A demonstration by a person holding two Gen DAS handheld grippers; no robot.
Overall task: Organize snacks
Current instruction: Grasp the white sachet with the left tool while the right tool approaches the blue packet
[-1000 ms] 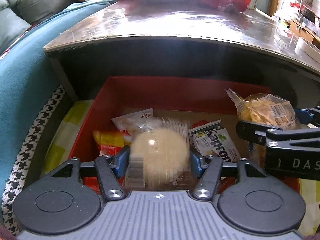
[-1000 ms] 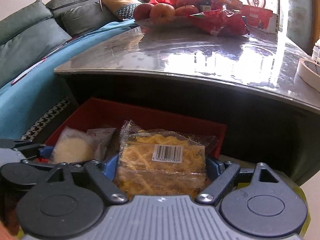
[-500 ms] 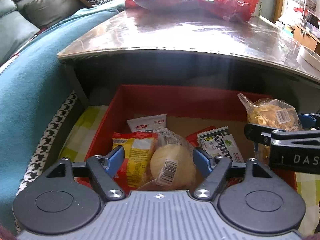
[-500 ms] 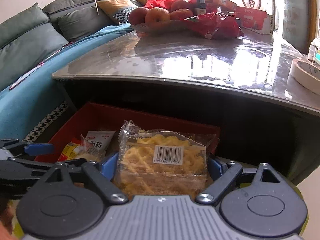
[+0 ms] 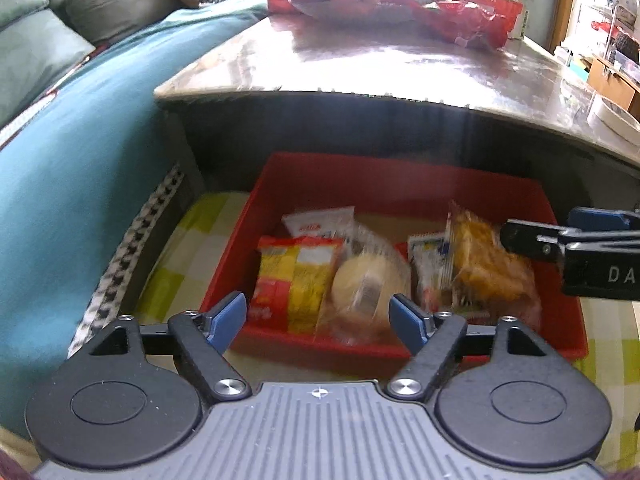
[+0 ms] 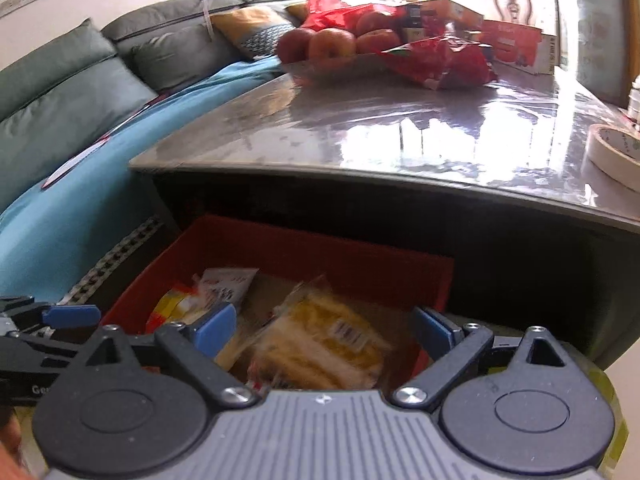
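Note:
A red box (image 5: 400,184) stands under the table's edge and holds several snack packets. My left gripper (image 5: 318,316) hangs above the box's near wall, its jaws opening with nothing pressed between them. Below and beyond it, a round pale bun in clear wrap (image 5: 370,284) lies in the box beside a yellow-red packet (image 5: 298,280). My right gripper (image 6: 324,326) is over the red box (image 6: 304,248), jaws opening. The orange noodle-snack packet (image 6: 320,344) lies tilted and blurred in the box below, clear of the pads. In the left wrist view that same noodle-snack packet (image 5: 488,264) rests at the box's right.
A glossy table top (image 6: 400,120) overhangs the box, bearing a bowl of apples (image 6: 332,46), red bags (image 6: 440,64) and a tape roll (image 6: 612,152). A teal-covered sofa (image 5: 80,140) runs along the left. A yellow-green checked cloth (image 5: 188,248) lies under the box.
Both grippers opened. The left let go of the bun, which now lies in the box, and drew back and up. The right released the noodle packet, which dropped into the box.

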